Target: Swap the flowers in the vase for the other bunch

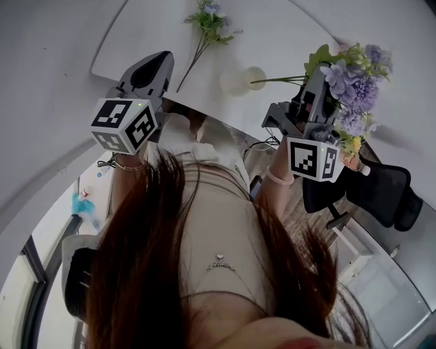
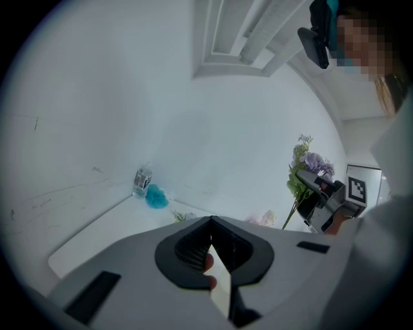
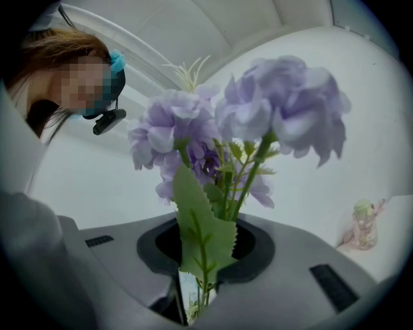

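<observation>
The purple bunch (image 3: pixel 258 122) is up off the table. Its stems and a saw-edged leaf are pinched between the jaws of the right gripper (image 3: pixel 201 261). The grip sits low on the stems, so the heavy heads stand clear above the jaws and none of the petals get squashed. The gripper is tipped a little upward, which I'd say is what lets the blooms ride high rather than droop. In the head view the bare stem ends stick out from the gripper's left side toward the vase (image 1: pixel 240 81), which stands on the white table (image 1: pixel 286 34) just to that side. Whether the ends touch its mouth I can't tell. The vase looks to have no flowers standing in it, so I'd judge the swap about midway. The other bunch (image 1: pixel 210 19) lies flat on the table beyond the vase, well apart from both grippers, and nothing is touching it. The left gripper (image 2: pixel 211 227) is clenched tight on nothing, out to the left of the vase. My guess is it is idle for now and could steady the vase if needed.
</observation>
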A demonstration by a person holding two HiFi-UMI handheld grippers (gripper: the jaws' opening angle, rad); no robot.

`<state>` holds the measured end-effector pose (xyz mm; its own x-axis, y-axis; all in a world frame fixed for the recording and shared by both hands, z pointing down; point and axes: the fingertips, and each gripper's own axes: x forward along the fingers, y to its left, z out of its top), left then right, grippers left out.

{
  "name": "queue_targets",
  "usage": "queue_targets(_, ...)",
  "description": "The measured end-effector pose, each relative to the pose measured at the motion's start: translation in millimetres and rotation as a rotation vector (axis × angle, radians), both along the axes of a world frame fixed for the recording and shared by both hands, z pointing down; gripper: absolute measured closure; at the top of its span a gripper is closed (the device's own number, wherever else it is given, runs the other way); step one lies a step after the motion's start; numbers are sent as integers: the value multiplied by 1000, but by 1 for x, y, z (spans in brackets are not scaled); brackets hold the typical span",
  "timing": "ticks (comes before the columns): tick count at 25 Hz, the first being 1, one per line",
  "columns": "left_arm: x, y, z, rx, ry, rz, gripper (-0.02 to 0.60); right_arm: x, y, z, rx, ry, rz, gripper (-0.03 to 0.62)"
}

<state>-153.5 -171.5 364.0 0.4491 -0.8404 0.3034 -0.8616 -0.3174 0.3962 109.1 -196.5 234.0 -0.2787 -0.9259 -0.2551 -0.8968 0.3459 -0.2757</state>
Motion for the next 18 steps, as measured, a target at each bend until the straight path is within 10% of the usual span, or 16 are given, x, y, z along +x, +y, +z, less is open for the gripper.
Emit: queue_targets(18, -7, 11, 17, -41, -17, -30, 578, -23, -4, 52, -79, 59, -60, 494)
